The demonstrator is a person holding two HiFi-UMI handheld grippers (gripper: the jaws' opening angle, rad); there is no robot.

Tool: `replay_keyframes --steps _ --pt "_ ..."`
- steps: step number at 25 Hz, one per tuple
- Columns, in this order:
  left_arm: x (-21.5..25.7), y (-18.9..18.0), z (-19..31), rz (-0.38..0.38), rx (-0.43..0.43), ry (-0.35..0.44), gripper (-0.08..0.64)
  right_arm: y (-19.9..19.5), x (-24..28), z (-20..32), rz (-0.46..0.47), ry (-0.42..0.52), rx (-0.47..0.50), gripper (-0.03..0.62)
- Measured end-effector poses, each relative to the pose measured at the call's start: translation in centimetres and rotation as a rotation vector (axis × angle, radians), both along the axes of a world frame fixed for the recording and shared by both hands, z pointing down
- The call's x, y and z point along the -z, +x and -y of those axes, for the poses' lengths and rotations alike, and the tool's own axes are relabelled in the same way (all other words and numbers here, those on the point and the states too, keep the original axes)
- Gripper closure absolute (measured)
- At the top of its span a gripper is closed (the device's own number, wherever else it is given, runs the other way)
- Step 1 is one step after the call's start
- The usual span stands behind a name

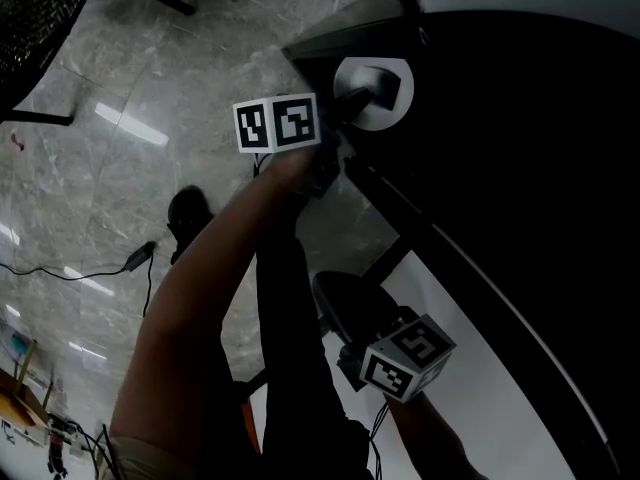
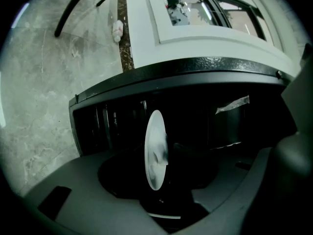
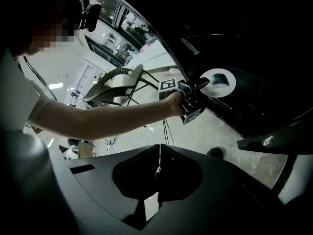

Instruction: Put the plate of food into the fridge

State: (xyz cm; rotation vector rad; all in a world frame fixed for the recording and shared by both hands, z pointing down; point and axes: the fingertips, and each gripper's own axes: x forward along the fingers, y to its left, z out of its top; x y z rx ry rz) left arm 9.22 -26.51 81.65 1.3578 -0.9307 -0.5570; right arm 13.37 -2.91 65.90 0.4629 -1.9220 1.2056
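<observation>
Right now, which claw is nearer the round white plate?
Left. The left claw is at the round white plate, its open jaws either side of the plate's edge; the right claw, shut and empty, sits back, well apart from it.

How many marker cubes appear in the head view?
2. One marker cube sits on the left gripper beside the white plate; the other on the right gripper, lower right. None looks hidden.
</observation>
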Motion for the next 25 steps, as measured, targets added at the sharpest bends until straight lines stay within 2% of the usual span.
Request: replay_keyframes --steps 4,7,10,14,20,25 --pt "-0.3 -0.9 -1.5 0.059 0.002 -0.015 0.367 -0.1 0.0 -0.2 -0.001 -0.005 0.010 0.570" --pt "-0.9 -1.3 -2.8 0.064 0.006 -0.047 0.368 -0.2 -0.1 -0.2 -0.004 -0.006 0.012 0.570" --pt "-0.9 -1.8 -3.6 0.055 0.033 -0.062 0.428 -0.5 -0.2 -0.3 -0.002 -0.008 0.016 0.569" --pt "-0.5 -1.4 -3.4 0.057 0.018 -0.040 0.504 -1.0 -0.2 -0.5 0.007 -0.010 0.023 0.569" --pt "-0.9 -1.4 -2.8 0.083 0.005 -0.044 0.532 -0.5 -0.4 -0.3 0.008 -0.010 0.011 0.569" --pt "-0.9 -1.8 -1.3 0.096 0.033 -0.036 0.534 -0.2 -0.6 -0.1 0.002 -0.013 0.005 0.569"
